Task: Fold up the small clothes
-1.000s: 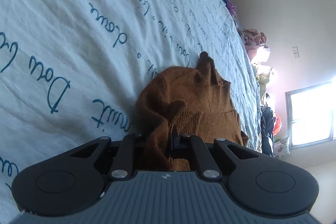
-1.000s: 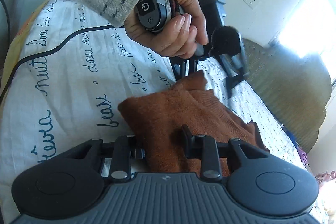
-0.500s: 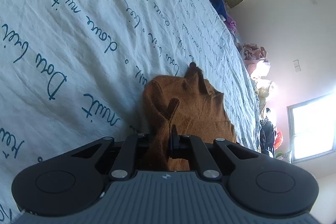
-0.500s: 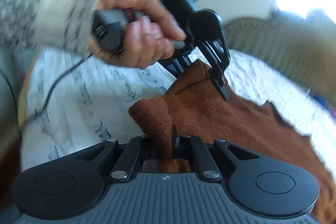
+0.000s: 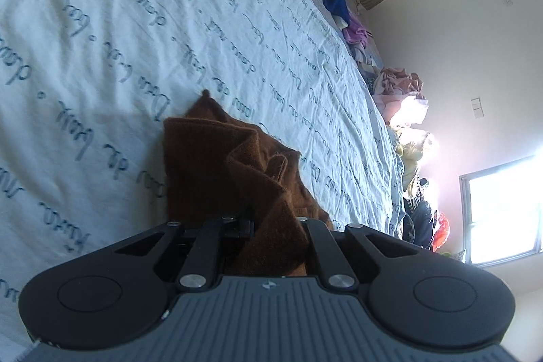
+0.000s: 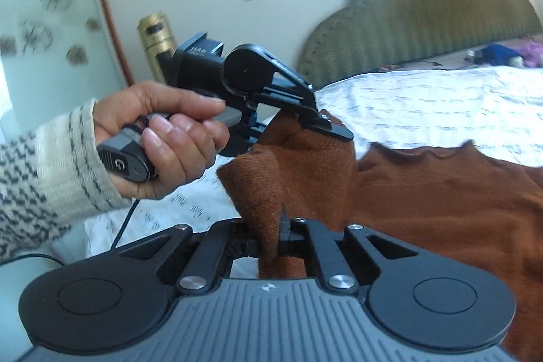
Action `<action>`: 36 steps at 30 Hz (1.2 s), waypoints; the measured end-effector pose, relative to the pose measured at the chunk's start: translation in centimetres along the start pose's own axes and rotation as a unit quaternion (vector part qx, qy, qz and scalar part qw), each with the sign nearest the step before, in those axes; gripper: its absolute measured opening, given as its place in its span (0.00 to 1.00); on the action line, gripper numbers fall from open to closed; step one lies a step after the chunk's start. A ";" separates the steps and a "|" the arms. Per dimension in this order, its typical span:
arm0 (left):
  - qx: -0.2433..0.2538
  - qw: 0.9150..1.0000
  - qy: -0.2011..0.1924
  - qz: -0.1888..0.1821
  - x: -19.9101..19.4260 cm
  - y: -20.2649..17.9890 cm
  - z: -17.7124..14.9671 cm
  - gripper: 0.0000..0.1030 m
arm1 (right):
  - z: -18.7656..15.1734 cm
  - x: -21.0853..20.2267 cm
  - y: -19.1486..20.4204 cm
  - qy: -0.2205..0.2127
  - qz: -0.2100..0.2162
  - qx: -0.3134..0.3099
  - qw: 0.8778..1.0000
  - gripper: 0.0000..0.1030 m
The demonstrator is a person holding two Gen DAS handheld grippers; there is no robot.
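The right gripper [image 6: 271,240] is clenched on a bunched fold of the brown knit garment [image 6: 441,192], the cloth rising between its jaws in a soft peak. Just beyond it, the left gripper [image 6: 334,128] pinches another raised part of the same edge; from its own wrist view the left gripper [image 5: 271,226] shows brown cloth [image 5: 230,165] pressed between closed jaws and running back over the housing. The person's hand [image 6: 166,138], in a patterned knit sleeve [image 6: 40,172], holds the left tool by its grip, a cable [image 6: 125,226] trailing down from it.

Between the two grips the garment's near edge is lifted clear of the bed [image 6: 424,97], while the rest lies spread on the white sheet with blue script [image 5: 135,22], reaching toward the bed's right edge in the right wrist view. The far end tapers to a corner resting on the sheet [image 5: 205,94].

As I judge it, the fold is only starting: both corners are taken up, but the lifted edge has not yet been carried over and laid on the flat part. What remains is to bring that edge across, set it down square, let go, and probably fold again. A heap of other clothes [image 5: 400,83] sits past the bed's far edge; whether those await folding cannot be told.
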State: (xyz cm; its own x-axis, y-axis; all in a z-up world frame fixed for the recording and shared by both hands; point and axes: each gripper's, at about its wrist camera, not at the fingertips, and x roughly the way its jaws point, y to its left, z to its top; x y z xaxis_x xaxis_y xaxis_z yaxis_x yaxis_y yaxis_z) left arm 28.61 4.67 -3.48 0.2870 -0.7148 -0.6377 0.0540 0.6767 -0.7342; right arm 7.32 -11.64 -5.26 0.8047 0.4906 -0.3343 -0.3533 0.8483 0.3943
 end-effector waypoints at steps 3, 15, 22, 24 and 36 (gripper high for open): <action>0.009 1.000 0.019 0.004 3.5 -2.5 -0.8 0.10 | 0.3 -2.8 -4.1 -0.021 -0.008 0.063 0.998 0.05; 0.086 0.989 0.095 0.069 16.3 -10.4 -5.4 0.10 | -3.4 -8.7 -16.0 -0.045 -0.042 0.254 0.965 0.05; 0.161 0.976 0.103 0.107 18.9 -13.7 -7.1 0.10 | -4.9 -10.8 -17.7 -0.053 -0.060 0.271 0.959 0.05; 0.175 0.972 0.104 0.117 19.3 -14.3 -7.5 0.10 | -5.1 -11.1 -18.2 -0.056 -0.066 0.276 0.957 0.05; 0.305 0.935 0.094 0.158 22.2 -18.1 -10.3 0.53 | -5.9 -10.7 -18.1 -0.012 -0.092 0.281 0.955 0.11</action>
State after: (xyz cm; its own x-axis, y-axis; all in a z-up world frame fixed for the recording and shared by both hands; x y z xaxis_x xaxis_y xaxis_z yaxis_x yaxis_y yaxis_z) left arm 24.18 -25.28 -6.73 0.2111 -0.4423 -0.8717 0.5461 0.7930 -0.2701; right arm 2.25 -31.08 -13.90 0.8419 0.3324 -0.4251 0.1018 0.6758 0.7300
